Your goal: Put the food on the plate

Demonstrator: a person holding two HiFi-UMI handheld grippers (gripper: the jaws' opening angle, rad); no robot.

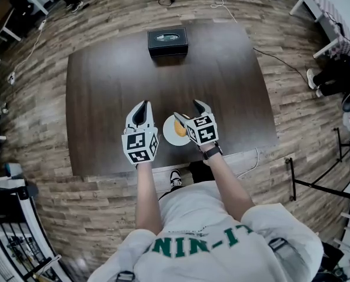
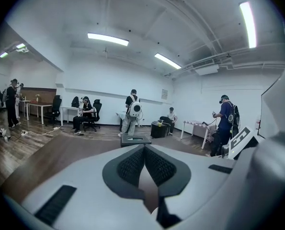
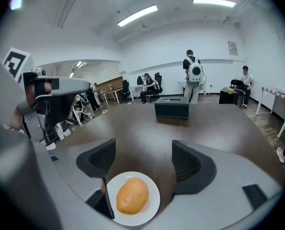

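Observation:
An orange-yellow, potato-like piece of food lies on a small white plate near the front edge of the dark table. My right gripper hovers just above the plate with its jaws open. Nothing is between its pads, and the food sits below and between them in the right gripper view. My left gripper is just left of the plate, shut and holding nothing.
A black box stands at the table's far edge. Beyond the table there are desks, chairs and several people, on a wooden floor.

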